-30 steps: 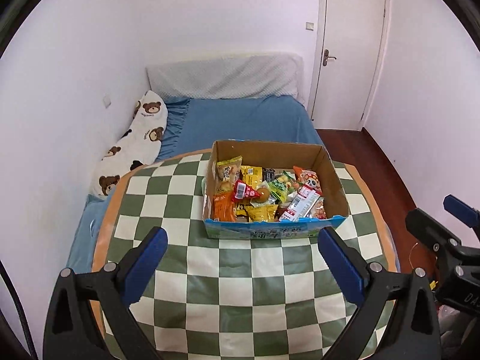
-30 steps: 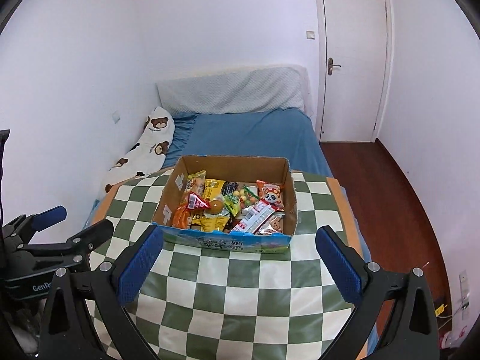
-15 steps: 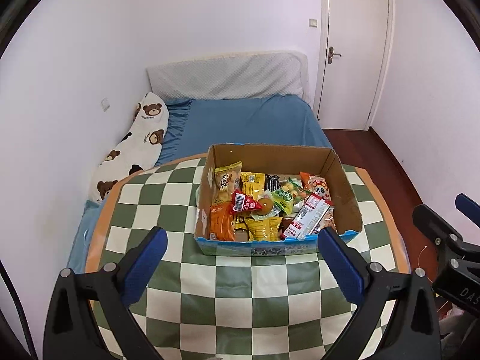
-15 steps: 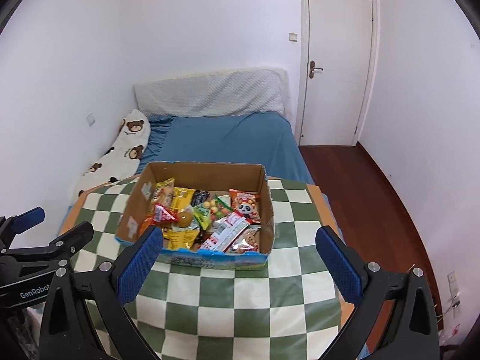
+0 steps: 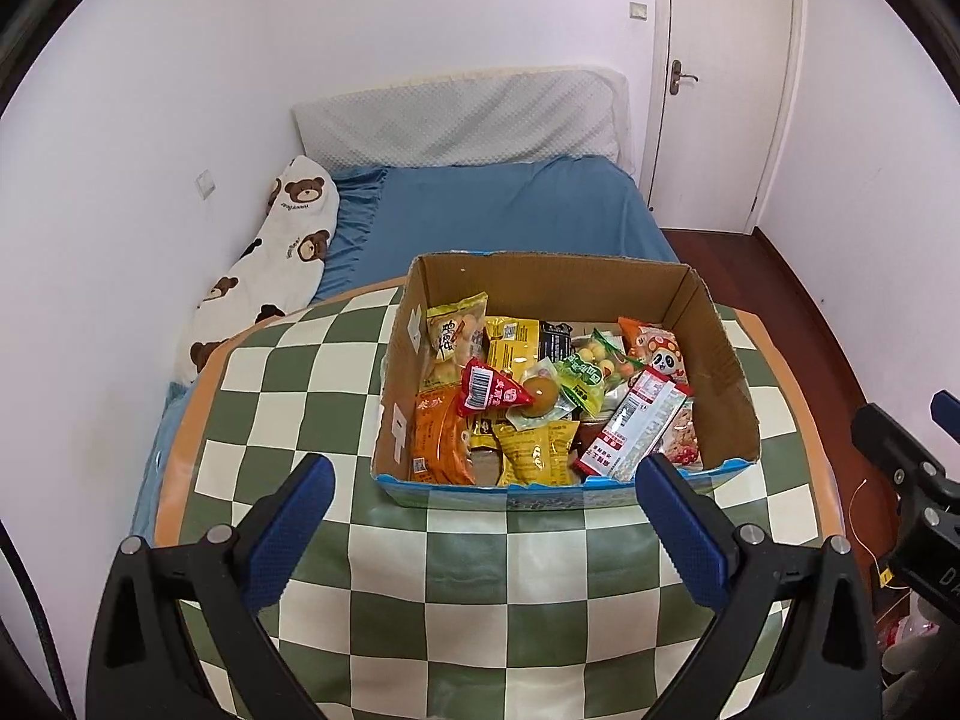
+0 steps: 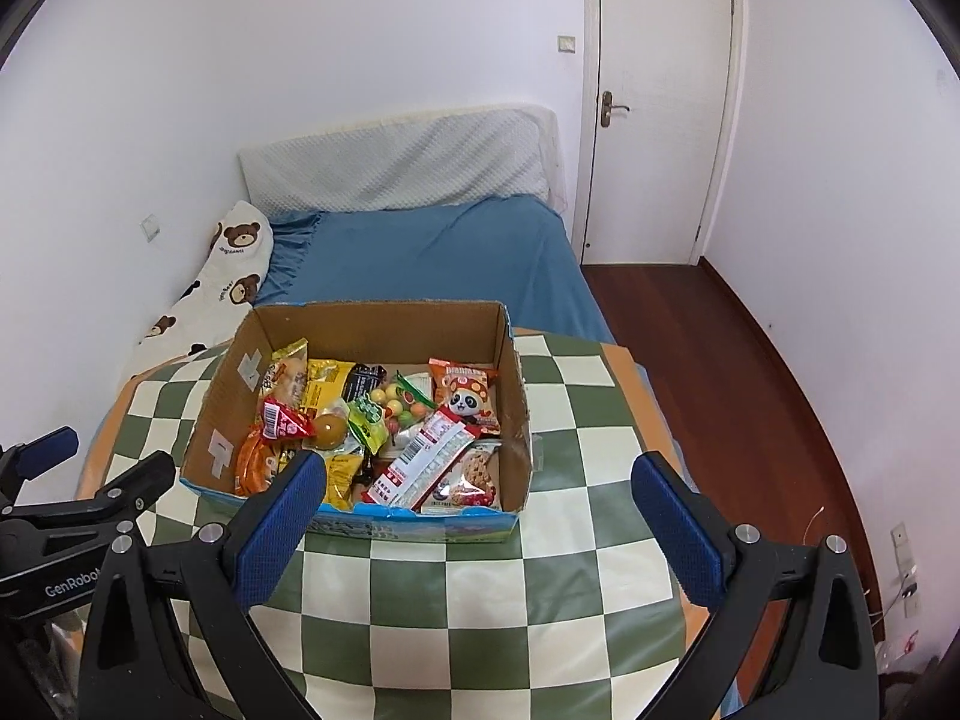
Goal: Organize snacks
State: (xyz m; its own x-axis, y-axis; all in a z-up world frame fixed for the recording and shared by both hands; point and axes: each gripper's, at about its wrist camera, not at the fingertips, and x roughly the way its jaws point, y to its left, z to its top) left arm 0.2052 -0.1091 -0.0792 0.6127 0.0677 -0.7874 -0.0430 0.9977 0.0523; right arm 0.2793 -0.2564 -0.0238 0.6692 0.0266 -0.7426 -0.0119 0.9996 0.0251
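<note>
Both my left gripper [image 5: 480, 516] and right gripper [image 6: 477, 513] hang released and empty over the table's near edge, facing the snack-filled cardboard box [image 5: 558, 495] straight ahead at mid-table, my right marginally nearer, I judge.

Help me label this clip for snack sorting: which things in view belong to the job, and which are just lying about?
Part of the job:
- brown cardboard box with blue front edge
- mixed colourful snack packets inside it
- open left gripper
- open right gripper
- green-and-cream checkered table

Just lying about:
- blue bed
- white bear-print pillow
- white door
</note>
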